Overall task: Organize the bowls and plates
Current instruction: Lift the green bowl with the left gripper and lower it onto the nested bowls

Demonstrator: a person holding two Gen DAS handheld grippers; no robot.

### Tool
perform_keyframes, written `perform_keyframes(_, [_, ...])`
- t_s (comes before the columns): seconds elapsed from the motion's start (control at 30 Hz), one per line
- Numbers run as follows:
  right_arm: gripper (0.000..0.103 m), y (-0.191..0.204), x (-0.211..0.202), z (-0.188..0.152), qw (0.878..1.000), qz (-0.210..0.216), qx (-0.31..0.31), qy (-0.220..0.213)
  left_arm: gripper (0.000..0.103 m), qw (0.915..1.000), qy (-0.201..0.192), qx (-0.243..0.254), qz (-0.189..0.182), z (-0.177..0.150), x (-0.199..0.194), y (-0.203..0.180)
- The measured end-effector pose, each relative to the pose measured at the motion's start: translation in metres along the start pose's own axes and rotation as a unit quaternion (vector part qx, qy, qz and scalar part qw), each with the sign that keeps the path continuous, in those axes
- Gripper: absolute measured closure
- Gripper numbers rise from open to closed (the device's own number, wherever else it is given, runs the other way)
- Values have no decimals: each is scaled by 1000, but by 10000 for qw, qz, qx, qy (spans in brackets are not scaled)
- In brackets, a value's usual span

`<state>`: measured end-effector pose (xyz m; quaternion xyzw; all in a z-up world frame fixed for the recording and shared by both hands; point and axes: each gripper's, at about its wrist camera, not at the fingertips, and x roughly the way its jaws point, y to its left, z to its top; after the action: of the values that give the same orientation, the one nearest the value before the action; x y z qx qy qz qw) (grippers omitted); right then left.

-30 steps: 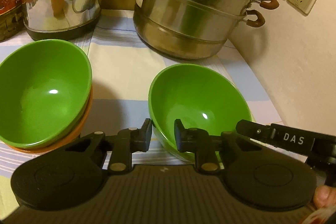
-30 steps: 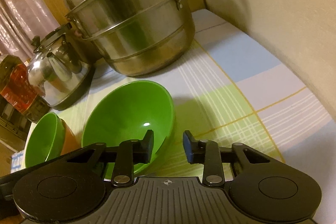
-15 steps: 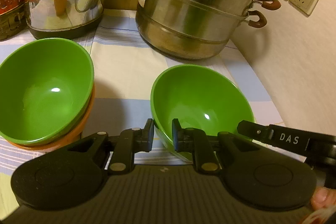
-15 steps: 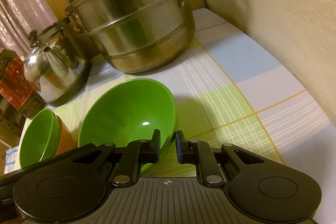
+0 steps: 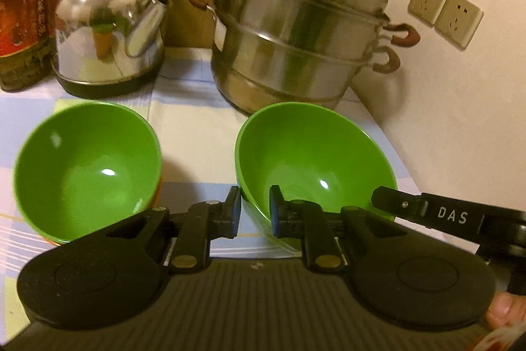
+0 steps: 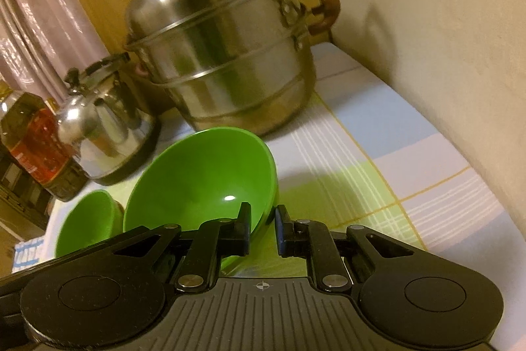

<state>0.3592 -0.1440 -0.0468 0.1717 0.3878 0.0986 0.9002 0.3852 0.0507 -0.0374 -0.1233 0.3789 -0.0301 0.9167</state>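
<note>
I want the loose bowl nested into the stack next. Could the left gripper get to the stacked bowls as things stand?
Probably not yet. The left gripper is shut on the rim of the loose green bowl, as is the right gripper. The path to the stacked bowls looks clear, but the left gripper would bring that bowl along.

R gripper (image 6: pixel 262 229) pinching rim of green bowl (image 6: pixel 200 173); steamer pot (image 6: pixel 223 45) behind.

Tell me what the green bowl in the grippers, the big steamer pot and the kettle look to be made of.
Green bowl: probably glossy plastic or melamine; even colour, small sharp highlight; glazed ceramic not excluded.
Steamer pot: stainless steel, brushed shine with blurred reflections; brown handles look like plastic or wood.
Kettle: polished steel, mirror-like reflections, dark base.
</note>
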Motion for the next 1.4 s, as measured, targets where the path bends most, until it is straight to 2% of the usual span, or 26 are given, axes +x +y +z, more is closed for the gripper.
perform_keyframes(0.4, [88, 39, -27, 0, 9990, 344, -193, -217, 87, 9994, -275, -54, 201, 8, -47, 19])
perform_keyframes(0.87, [88, 96, -27, -13, 9955, 795, -495, -172, 87, 9964, -489, -272, 634, 8, -88, 64])
perform_keyframes(1.13, [88, 123, -22, -18, 9929, 932, -729, -151, 87, 9946, -537, -374, 801, 8, -98, 86])
perform_keyframes(1.4, [88, 145, -1, -10, 9894, 999, -1051, -68, 87, 9930, -540, -431, 959, 19, -90, 102])
